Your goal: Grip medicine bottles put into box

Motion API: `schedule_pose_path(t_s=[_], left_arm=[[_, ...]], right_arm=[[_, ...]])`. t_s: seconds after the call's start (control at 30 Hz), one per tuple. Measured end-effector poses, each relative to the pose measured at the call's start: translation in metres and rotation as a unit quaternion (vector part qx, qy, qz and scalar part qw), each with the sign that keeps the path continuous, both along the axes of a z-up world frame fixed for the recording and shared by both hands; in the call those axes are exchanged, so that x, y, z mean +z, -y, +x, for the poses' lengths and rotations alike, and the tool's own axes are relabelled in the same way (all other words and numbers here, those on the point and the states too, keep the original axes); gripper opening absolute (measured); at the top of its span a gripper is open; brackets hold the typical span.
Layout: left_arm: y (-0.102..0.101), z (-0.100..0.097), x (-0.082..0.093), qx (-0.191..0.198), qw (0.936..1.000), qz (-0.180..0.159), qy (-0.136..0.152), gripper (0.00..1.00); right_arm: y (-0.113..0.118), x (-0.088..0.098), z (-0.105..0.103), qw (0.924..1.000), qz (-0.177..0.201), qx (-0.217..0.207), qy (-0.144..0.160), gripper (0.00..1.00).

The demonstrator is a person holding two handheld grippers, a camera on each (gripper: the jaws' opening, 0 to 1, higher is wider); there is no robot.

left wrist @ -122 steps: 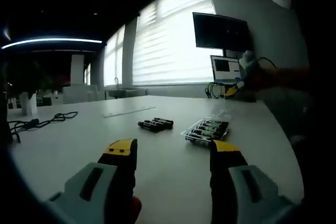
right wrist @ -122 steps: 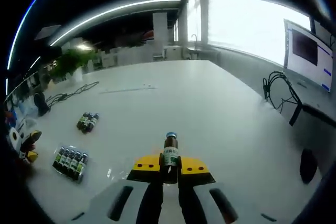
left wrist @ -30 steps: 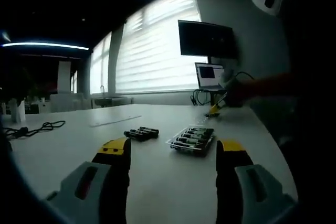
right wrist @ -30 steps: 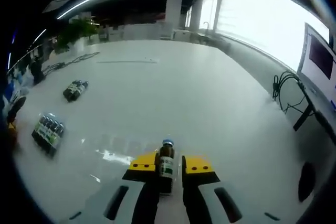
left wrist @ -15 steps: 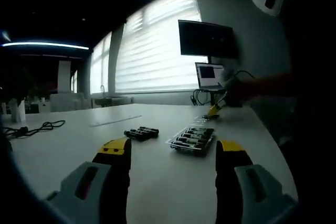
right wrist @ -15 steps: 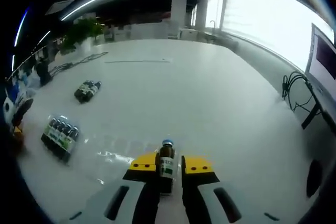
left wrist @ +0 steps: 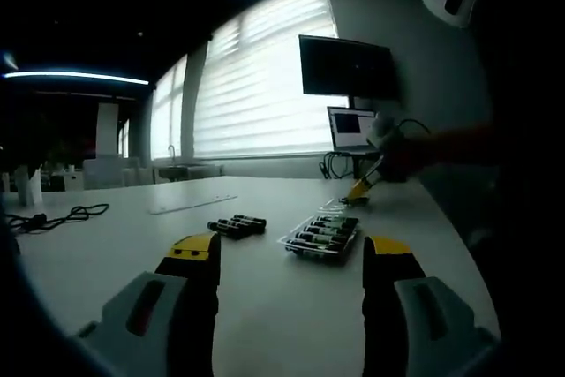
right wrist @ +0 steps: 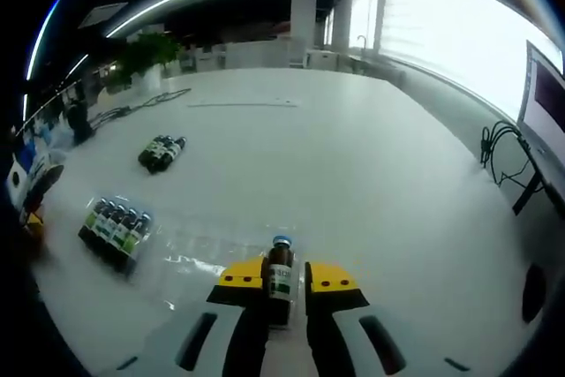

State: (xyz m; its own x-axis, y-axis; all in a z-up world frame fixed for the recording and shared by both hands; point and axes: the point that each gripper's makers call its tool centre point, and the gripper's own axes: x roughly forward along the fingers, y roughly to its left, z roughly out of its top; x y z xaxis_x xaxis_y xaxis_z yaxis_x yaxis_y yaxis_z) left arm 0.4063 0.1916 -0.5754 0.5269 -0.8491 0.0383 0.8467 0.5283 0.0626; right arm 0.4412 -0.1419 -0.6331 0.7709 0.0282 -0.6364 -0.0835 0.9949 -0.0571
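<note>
On the white worktop (right wrist: 353,165), our right tongs (right wrist: 284,277) grip one medicine bottle (right wrist: 280,273) upright; the clear box (right wrist: 113,229), holding five bottles, now appears nearer than before. Three loose bottles (right wrist: 161,151) lie beyond. Our left tongs (left wrist: 291,252) stand wide, empty.

white worktop (left wrist: 265,297). dark wall monitor (left wrist: 346,66) above open laptop (left wrist: 351,127), beside bright window blinds (left wrist: 265,86). black cable (left wrist: 55,215) coiled at far worktop edge. potted plant (right wrist: 141,52) in background.
</note>
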Motion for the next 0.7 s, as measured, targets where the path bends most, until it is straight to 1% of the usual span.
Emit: schedule_pose_path(t_s=[0.07,0.1,0.13,0.2,0.33,0.43,0.5,0.7], left_arm=[[0.0,0.0,0.0,0.001,1.0,0.0,0.0,0.58],[-0.001,0.0,0.0,0.002,1.0,0.0,0.0,0.58],[-0.001,0.0,0.0,0.002,1.0,0.0,0.0,0.58],[0.0,0.0,-0.001,0.001,1.0,0.001,0.0,0.58],[0.0,0.001,-0.001,0.002,1.0,0.001,-0.002,0.58],[-0.001,0.002,0.0,0.005,1.0,-0.001,0.0,0.58],[-0.002,0.002,0.0,0.006,1.0,-0.001,0.001,0.58],[-0.002,0.002,0.001,0.006,1.0,-0.003,0.001,0.57]], right_arm=[[-0.003,0.009,0.004,0.9997,0.015,-0.002,0.02,0.18],[-0.003,0.015,0.006,0.9993,0.026,-0.007,0.027,0.18],[-0.002,0.02,0.006,0.9992,0.024,-0.012,0.03,0.18],[-0.006,0.033,0.011,0.9984,0.023,-0.012,0.05,0.17],[-0.03,0.048,0.023,0.9967,0.045,0.006,0.067,0.16],[-0.048,0.052,0.032,0.9962,0.05,0.016,0.068,0.15],[-0.061,0.056,0.038,0.9946,0.069,0.02,0.075,0.15],[-0.089,0.054,0.052,0.993,0.087,0.031,0.074,0.14]])
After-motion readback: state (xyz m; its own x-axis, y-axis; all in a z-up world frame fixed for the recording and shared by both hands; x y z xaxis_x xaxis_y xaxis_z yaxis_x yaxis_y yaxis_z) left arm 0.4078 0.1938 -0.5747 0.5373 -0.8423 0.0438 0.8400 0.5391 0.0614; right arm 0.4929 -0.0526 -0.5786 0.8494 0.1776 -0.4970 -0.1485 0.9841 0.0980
